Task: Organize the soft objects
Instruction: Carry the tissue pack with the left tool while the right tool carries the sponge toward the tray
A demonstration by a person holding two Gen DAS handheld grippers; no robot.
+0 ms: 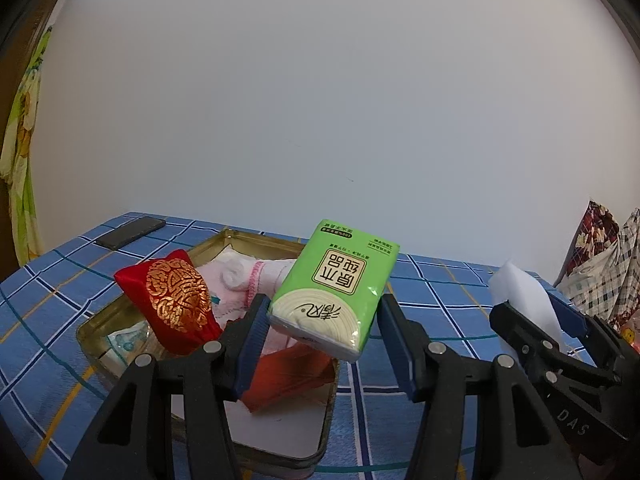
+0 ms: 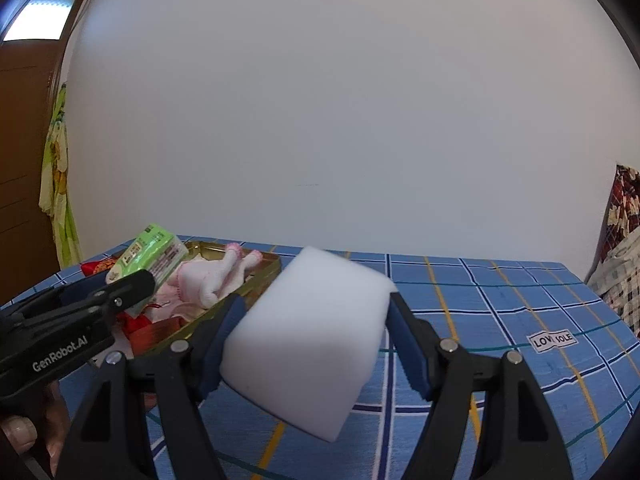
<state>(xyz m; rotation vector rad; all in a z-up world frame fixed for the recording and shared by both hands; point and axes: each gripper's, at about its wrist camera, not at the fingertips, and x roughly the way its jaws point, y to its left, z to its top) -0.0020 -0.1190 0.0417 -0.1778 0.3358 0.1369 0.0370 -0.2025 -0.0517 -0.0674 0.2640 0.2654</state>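
Note:
My left gripper (image 1: 324, 320) is shut on a green tissue pack (image 1: 336, 284), holding it tilted above the near right part of a gold tin box (image 1: 248, 236). In the tin lie a red pouch with gold embroidery (image 1: 176, 300) and a rolled pink and white towel (image 1: 240, 272). My right gripper (image 2: 315, 302) is shut on a white sponge block (image 2: 312, 340), held over the blue checked tablecloth (image 2: 500, 300) just right of the tin (image 2: 256, 280). The right wrist view also shows the left gripper (image 2: 100, 292) with the tissue pack (image 2: 148, 256) above the towel (image 2: 216, 280).
A dark phone (image 1: 132, 232) lies on the cloth beyond the tin at far left. Patterned fabrics (image 1: 600, 264) pile up past the table's right edge. A green flowered curtain (image 1: 20, 140) hangs at left. A white wall stands close behind the table. A thumb (image 2: 20, 432) shows at bottom left.

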